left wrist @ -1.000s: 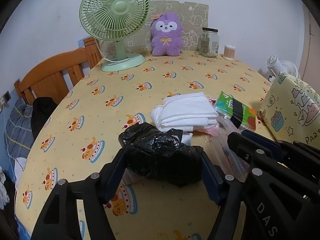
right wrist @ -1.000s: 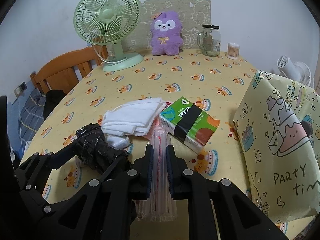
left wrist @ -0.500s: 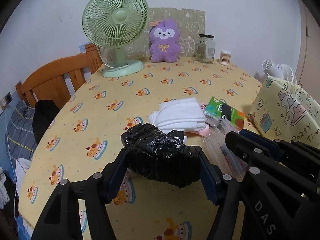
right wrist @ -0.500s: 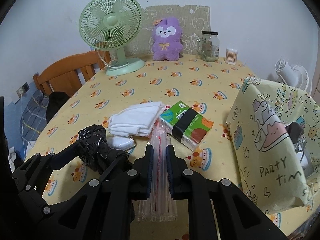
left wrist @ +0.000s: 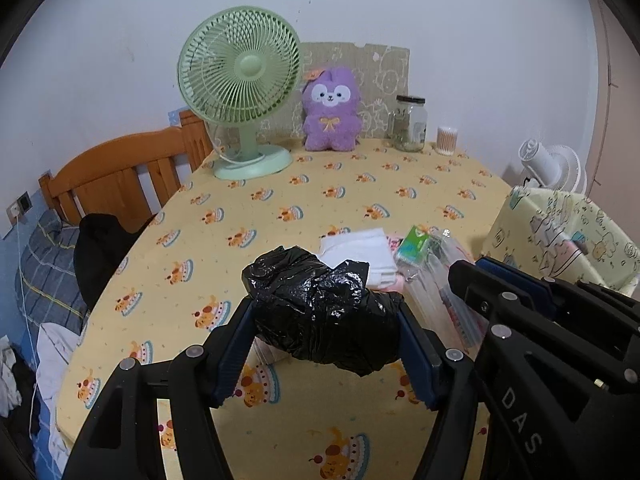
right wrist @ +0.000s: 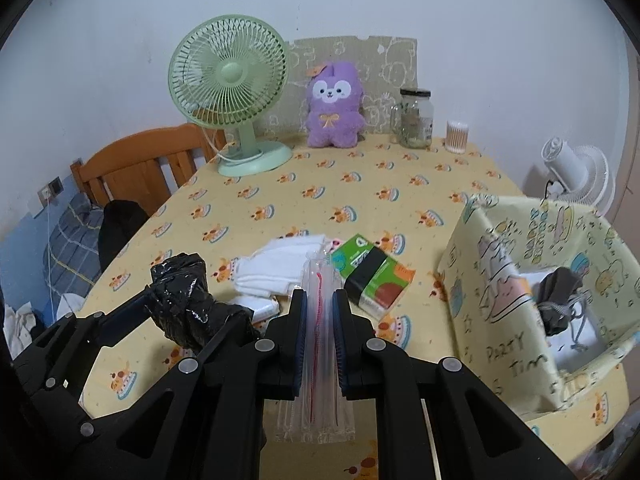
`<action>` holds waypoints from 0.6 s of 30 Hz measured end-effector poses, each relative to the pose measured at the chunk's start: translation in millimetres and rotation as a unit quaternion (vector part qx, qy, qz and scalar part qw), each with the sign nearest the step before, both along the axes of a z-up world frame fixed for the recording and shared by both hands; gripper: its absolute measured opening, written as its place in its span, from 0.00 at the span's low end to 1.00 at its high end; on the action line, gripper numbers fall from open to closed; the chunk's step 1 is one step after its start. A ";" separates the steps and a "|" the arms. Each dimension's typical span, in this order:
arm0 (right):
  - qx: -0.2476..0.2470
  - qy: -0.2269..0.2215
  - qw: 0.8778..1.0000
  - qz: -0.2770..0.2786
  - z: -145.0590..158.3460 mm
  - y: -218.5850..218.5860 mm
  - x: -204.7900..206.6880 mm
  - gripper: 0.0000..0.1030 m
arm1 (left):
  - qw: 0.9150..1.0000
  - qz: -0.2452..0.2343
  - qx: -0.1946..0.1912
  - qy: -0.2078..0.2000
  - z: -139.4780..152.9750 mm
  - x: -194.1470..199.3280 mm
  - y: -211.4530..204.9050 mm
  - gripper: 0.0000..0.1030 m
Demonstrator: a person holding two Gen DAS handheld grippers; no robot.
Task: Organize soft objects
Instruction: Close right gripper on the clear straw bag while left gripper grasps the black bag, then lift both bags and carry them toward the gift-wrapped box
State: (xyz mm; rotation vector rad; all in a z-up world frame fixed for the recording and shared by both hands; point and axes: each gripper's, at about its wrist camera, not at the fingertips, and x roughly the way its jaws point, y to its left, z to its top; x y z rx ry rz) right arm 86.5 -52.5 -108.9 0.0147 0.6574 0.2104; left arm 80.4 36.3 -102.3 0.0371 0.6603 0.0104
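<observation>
As we raise both grippers off the table [left wrist: 360, 184], the view pulls back from a second ago: the fan [left wrist: 240, 80] and plush [left wrist: 330, 114] at twelve o'clock shrink, and the party bin [right wrist: 532, 280] at three o'clock now shows its open inside, where a grey pouch [right wrist: 558, 300] lies on something white. Our left gripper [left wrist: 326, 340] stays clenched on the black bag [left wrist: 320, 312], crumpled between the pads and now lifted clear of the cloth. Our right gripper [right wrist: 320, 336] keeps its jaws pinched on the clear sleeve [right wrist: 318, 360] with the red line, which hangs down toward six o'clock. Still on the table ahead are the towels [right wrist: 280, 268] at eleven o'clock from the right gripper and the tissue pack [right wrist: 372, 276] at one o'clock, just beside each other. We judge that both grasps are secure and that the carry to the bin has begun; the bag and the sleeve would go in next, while the towels and tissue pack remain to be gathered
</observation>
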 end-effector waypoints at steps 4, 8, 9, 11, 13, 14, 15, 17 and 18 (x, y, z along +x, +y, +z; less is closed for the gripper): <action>-0.001 -0.010 1.000 0.000 8.4 -1.6 -4.4 0.15 | 1.000 -0.001 0.000 -0.008 8.0 -2.1 -2.4 0.67; -0.002 -0.020 1.000 0.002 16.7 -3.2 -8.1 0.15 | 1.000 0.001 -0.001 -0.019 16.5 -4.2 -3.7 0.67; -0.002 -0.023 1.000 0.003 19.4 -3.7 -8.6 0.15 | 1.000 0.002 -0.001 -0.021 19.0 -4.6 -4.1 0.67; -0.003 -0.027 1.000 0.004 24.5 -4.8 -8.9 0.15 | 1.000 0.002 -0.002 -0.025 23.6 -5.8 -5.3 0.68; -0.005 -0.032 0.999 0.005 30.5 -5.8 -9.8 0.15 | 1.000 0.003 -0.002 -0.029 29.5 -7.1 -5.7 0.68; -0.006 -0.034 0.999 0.005 34.0 -6.3 -9.8 0.15 | 1.000 0.002 -0.003 -0.031 32.0 -7.3 -6.1 0.68; -0.006 -0.036 0.999 0.006 37.3 -7.0 -10.3 0.15 | 0.999 0.001 -0.005 -0.032 34.7 -7.8 -6.7 0.68; -0.007 -0.040 0.999 0.007 43.0 -8.6 -11.6 0.15 | 0.999 -0.004 -0.010 -0.036 40.7 -8.3 -7.8 0.68; -0.008 -0.044 0.999 0.007 47.3 -9.8 -12.6 0.15 | 0.999 -0.006 -0.011 -0.040 44.0 -8.5 -8.8 0.68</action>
